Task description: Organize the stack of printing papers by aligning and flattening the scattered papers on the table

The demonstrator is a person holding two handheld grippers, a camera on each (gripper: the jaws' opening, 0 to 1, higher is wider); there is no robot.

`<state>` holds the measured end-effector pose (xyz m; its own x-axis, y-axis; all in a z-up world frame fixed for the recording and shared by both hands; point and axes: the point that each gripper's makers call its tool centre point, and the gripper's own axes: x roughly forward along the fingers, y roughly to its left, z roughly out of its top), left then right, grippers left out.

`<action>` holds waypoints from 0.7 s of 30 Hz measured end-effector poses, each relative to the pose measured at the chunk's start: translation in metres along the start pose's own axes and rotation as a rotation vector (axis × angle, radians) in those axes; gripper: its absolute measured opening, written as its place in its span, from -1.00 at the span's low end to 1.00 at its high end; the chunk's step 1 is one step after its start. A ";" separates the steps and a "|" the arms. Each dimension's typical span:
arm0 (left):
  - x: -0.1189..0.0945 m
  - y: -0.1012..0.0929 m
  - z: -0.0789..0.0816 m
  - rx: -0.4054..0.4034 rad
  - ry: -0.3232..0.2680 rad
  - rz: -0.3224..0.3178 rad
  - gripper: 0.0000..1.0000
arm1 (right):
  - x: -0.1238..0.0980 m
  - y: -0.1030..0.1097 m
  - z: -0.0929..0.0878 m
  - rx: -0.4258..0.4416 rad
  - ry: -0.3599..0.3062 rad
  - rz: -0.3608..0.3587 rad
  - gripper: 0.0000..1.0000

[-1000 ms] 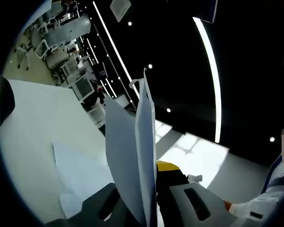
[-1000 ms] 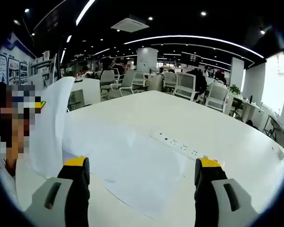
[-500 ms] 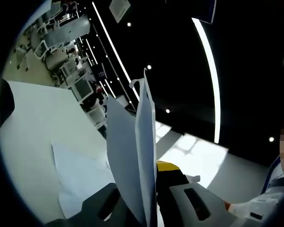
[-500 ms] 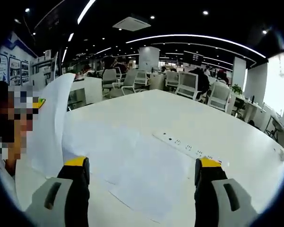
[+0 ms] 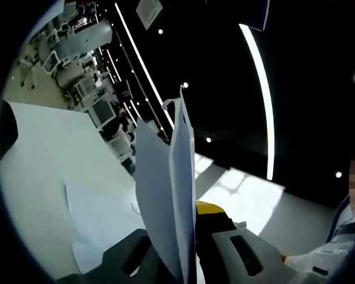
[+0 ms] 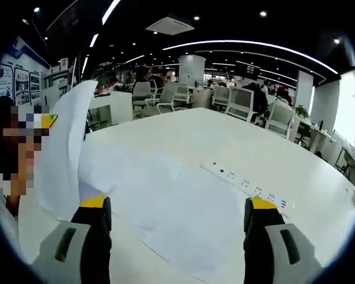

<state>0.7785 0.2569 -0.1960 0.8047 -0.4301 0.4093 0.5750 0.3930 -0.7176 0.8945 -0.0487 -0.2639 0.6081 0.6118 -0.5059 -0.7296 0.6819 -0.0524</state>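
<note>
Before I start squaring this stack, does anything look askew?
Yes. The left gripper holds sheets upright off the table, while other papers lie fanned, edges misaligned, near the power strip.

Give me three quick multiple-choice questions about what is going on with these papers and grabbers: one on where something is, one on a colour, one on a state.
1. Where is the power strip?
A. On the white table, beyond the flat papers
B. On a chair
C. In the right gripper

2. What colour are the right gripper's fingertips?
A. Red
B. Yellow
C. Green

3. What is the left gripper doing?
A. Hanging open
B. Pressing the table
C. Clamped on upright sheets

Answers:
1 A: it lies on the tabletop past the sheets.
2 B: both tips are yellow.
3 C: the sheets rise from between its jaws.
</note>
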 end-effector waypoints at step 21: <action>-0.001 0.001 0.002 0.000 -0.004 -0.002 -0.88 | 0.017 0.012 -0.018 -0.038 0.068 0.032 0.66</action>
<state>0.7788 0.2593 -0.1962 0.8043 -0.4274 0.4128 0.5764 0.3924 -0.7168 0.8905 -0.0378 -0.2883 0.5628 0.6032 -0.5652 -0.7602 0.6462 -0.0673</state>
